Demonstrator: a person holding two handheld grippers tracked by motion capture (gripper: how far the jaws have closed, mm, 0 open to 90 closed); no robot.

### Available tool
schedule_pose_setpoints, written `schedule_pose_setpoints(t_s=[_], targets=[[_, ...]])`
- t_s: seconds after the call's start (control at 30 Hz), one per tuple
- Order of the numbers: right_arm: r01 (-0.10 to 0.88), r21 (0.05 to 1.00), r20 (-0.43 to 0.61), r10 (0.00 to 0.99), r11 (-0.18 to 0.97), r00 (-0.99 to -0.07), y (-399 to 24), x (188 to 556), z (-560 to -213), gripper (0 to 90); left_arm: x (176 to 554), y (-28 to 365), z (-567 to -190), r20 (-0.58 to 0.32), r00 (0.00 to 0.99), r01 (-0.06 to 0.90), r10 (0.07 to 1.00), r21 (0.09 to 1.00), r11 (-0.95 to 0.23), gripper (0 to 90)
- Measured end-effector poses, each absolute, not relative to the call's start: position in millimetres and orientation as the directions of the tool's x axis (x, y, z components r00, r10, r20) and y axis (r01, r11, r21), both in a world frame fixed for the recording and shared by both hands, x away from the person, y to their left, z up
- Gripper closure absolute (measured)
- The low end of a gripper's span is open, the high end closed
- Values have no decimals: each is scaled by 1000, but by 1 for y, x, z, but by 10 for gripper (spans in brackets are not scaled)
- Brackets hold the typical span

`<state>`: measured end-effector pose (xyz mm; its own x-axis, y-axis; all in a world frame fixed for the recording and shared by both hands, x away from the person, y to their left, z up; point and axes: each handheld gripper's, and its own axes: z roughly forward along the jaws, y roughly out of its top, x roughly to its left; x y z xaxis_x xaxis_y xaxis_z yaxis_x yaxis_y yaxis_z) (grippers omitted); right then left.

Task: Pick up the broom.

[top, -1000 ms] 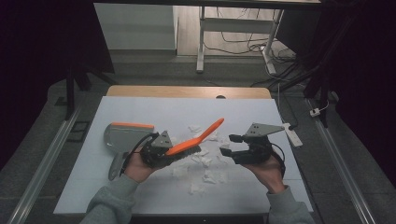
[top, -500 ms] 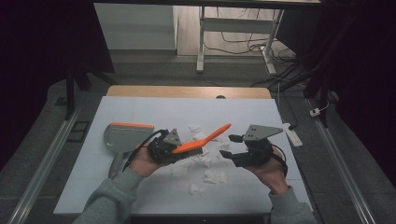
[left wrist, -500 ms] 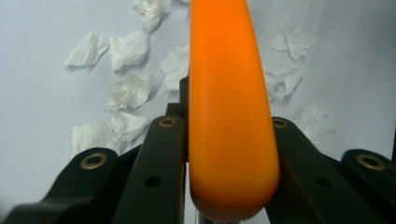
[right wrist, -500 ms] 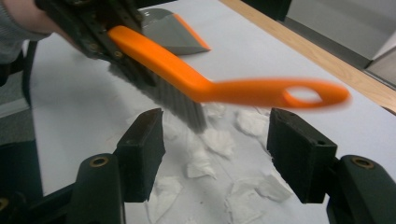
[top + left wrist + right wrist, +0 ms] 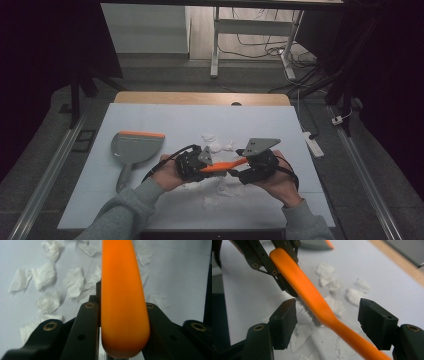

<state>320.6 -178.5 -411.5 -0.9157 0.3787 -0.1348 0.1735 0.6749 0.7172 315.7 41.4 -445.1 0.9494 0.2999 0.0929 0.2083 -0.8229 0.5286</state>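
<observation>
The left hand-held gripper clenches the orange brush, whose long axis runs across the worktop between the released right hand-held gripper's jaws.

Paper scraps crowding mid-table; dustpan left; seemingly bare board beyond.

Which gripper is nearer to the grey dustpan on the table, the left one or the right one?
Left. The left gripper, shut on the orange brush, sits just right of the dustpan. The right gripper, open around the brush handle, is farther right, beyond the left one.
</observation>
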Motion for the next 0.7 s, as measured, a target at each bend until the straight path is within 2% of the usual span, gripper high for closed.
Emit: schedule_pose_setpoints(t_s=[0.13,0.17,0.23,0.27,0.37,0.4,0.6,0.7], targets=[[171,665,-130,338,727,-932,-173,324,-424,334,313,35,-444,100,958,179,270,527,-831,776],[178,641,-124,330,747,-936,-172,325,-429,376,312,35,-444,101,958,176,268,530,-829,776],[174,631,-125,321,756,-939,-171,325,-431,393,311,34,-444,97,960,172,263,536,-827,776],[160,618,-121,293,770,-948,-170,325,-434,461,311,34,-444,101,961,165,256,535,-829,776],[155,596,-111,273,788,-956,-168,325,-437,502,310,33,-445,97,965,155,243,534,-831,776],[139,574,-139,264,807,-954,-165,323,-439,578,310,33,-445,98,966,151,238,532,-833,776],[93,551,-154,210,829,-965,-163,321,-442,642,311,36,-447,113,969,129,221,531,-838,766],[98,555,-161,222,826,-962,-163,320,-442,671,314,41,-447,127,963,128,236,555,-822,719]])
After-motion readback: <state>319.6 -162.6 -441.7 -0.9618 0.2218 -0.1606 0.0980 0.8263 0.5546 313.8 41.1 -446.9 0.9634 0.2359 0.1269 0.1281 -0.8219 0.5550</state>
